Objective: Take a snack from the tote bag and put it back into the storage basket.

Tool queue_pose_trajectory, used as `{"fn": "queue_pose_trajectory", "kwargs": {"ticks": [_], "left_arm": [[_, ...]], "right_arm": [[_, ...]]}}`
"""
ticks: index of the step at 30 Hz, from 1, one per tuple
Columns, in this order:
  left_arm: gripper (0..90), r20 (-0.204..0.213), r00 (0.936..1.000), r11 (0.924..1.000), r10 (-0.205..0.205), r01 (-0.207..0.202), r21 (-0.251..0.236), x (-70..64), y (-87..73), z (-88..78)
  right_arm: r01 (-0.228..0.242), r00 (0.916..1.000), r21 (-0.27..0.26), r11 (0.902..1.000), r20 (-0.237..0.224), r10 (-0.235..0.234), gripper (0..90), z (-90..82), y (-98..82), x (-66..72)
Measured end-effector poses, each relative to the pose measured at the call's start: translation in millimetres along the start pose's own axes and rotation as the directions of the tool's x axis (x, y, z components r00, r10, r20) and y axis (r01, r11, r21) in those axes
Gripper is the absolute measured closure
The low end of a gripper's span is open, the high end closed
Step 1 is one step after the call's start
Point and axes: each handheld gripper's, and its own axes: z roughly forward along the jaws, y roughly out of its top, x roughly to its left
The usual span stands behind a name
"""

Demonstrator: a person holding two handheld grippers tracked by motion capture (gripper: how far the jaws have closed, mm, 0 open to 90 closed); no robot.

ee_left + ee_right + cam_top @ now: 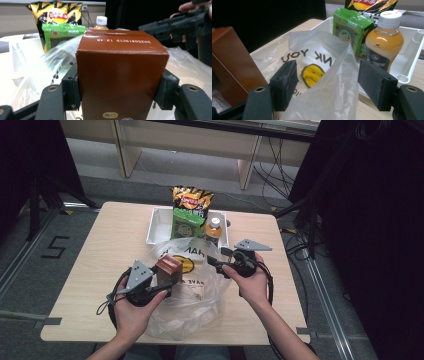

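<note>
A brown carton is clamped between the pads of my left gripper, which is shut on it and holds it over a clear plastic bag with a yellow smiley print. My right gripper is at the bag's far right rim. Its jaws stand wide apart, with a loose fold of the bag rising between them, not pinched. The carton appears at the left of the right gripper view.
A white tray stands at the back of the wooden table. In it are a chip bag, a green packet and an orange drink bottle. Black stands flank the table.
</note>
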Motion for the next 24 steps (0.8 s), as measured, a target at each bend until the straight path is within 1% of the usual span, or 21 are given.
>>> {"fn": "queue_pose_trajectory", "kwargs": {"ticks": [1,2,3,4,5,6,7,8,9,11,13,14,15,16,17,18,20,21,22,23,24], "left_arm": [[36.6,-0.001,1.0000,1.0000,-0.003,0.003,-0.004,0.0,1.5,-0.6],[36.6,0.003,1.0000,0.9999,-0.007,0.007,-0.014,0.4,2.9,-0.8],[36.6,0.004,1.0000,0.9999,-0.002,0.002,-0.014,1.0,4.6,-1.5],[36.6,0.001,1.0000,0.9999,0.001,-0.001,-0.017,1.2,6.2,-2.2],[36.6,-0.001,1.0000,0.9997,0.007,-0.007,-0.023,1.0,7.8,-2.6],[36.7,-0.001,0.9999,0.9996,0.013,-0.013,-0.025,1.0,9.4,-3.1],[36.7,-0.003,0.9999,0.9995,0.014,-0.015,-0.028,1.0,11.1,-3.6],[36.7,-0.001,0.9999,0.9995,0.013,-0.013,-0.030,1.5,12.7,-4.0],[36.8,0.004,1.0000,0.9992,0.008,-0.008,-0.039,2.0,14.2,-3.9],[36.8,-0.002,1.0000,0.9991,0.005,-0.005,-0.041,2.4,17.8,-5.1],[36.8,0.000,1.0000,0.9989,0.007,-0.007,-0.046,3.1,21.3,-5.8],[36.9,-0.002,1.0000,0.9988,0.008,-0.008,-0.049,3.7,23.2,-6.3],[36.9,-0.002,1.0000,0.9985,0.007,-0.007,-0.054,4.0,25.1,-6.5],[36.9,-0.002,1.0000,0.9984,0.006,-0.006,-0.056,4.6,27.2,-7.1],[36.9,-0.003,1.0000,0.9982,0.005,-0.005,-0.059,5.3,29.4,-7.6],[36.9,-0.005,1.0000,0.9982,0.004,-0.005,-0.061,5.9,31.7,-8.2],[36.9,-0.005,1.0000,0.9977,0.003,-0.003,-0.067,6.5,36.2,-8.5],[37.0,-0.006,1.0000,0.9976,0.007,-0.007,-0.069,6.9,38.5,-8.4],[37.0,-0.010,0.9999,0.9975,0.005,-0.005,-0.070,6.9,40.4,-8.1],[37.0,-0.012,0.9999,0.9973,0.007,-0.007,-0.073,7.2,42.3,-7.6],[37.0,-0.012,0.9999,0.9971,0.004,-0.005,-0.076,7.5,44.0,-7.2]], "right_arm": [[-0.019,0.9998,0.011,0.9998,0.007,0.019,32.6,-0.6,-0.4,2.2],[0.000,1.0000,0.004,1.0000,-0.002,0.000,32.7,0.9,-0.6,1.0],[0.008,1.0000,0.006,1.0000,0.001,-0.008,32.7,1.3,-1.1,1.2],[-0.020,0.9998,0.021,0.9996,-0.003,0.020,32.7,1.6,-1.5,3.4],[0.014,0.9999,0.017,0.9997,0.005,-0.014,32.7,1.9,-2.0,2.1],[0.012,0.9999,0.009,0.9999,-0.007,-0.012,32.7,3.8,-2.7,2.4],[0.006,0.9999,0.019,0.9998,-0.012,-0.006,32.7,3.4,-2.6,3.2],[-0.004,1.0000,0.025,0.9997,-0.002,0.004,32.7,3.2,-3.5,4.2],[-0.015,0.9998,0.031,0.9994,-0.010,0.015,32.7,3.7,-3.9,5.1],[-0.017,0.9998,0.028,0.9995,-0.010,0.018,32.7,3.7,-4.2,5.3],[-0.009,0.9999,0.018,0.9998,0.004,0.009,32.7,3.3,-4.3,5.8],[-0.004,1.0000,0.027,0.9996,-0.006,0.004,32.7,2.7,-3.7,4.6],[0.006,1.0000,0.010,0.9999,-0.003,-0.006,32.7,2.4,-3.9,4.3],[-0.008,0.9999,0.015,0.9999,-0.008,0.008,32.9,1.7,-3.7,5.5],[0.003,1.0000,0.015,0.9999,-0.008,-0.003,32.9,1.0,-3.5,4.8],[-0.017,0.9998,0.006,0.9998,-0.003,0.017,33.1,0.1,-3.8,6.6],[-0.010,0.9999,0.000,1.0000,-0.004,0.010,33.4,-2.1,-2.9,6.2],[-0.023,0.9997,-0.007,0.9997,-0.007,0.023,33.4,-2.5,-2.9,7.6],[-0.008,0.9999,-0.013,0.9999,-0.008,0.008,33.4,-3.3,-2.1,6.4],[-0.027,0.9996,-0.008,0.9996,-0.012,0.027,33.3,-5.2,-1.2,7.9],[0.004,1.0000,-0.027,0.9996,-0.006,-0.004,33.3,-5.7,-0.9,5.2]]}}
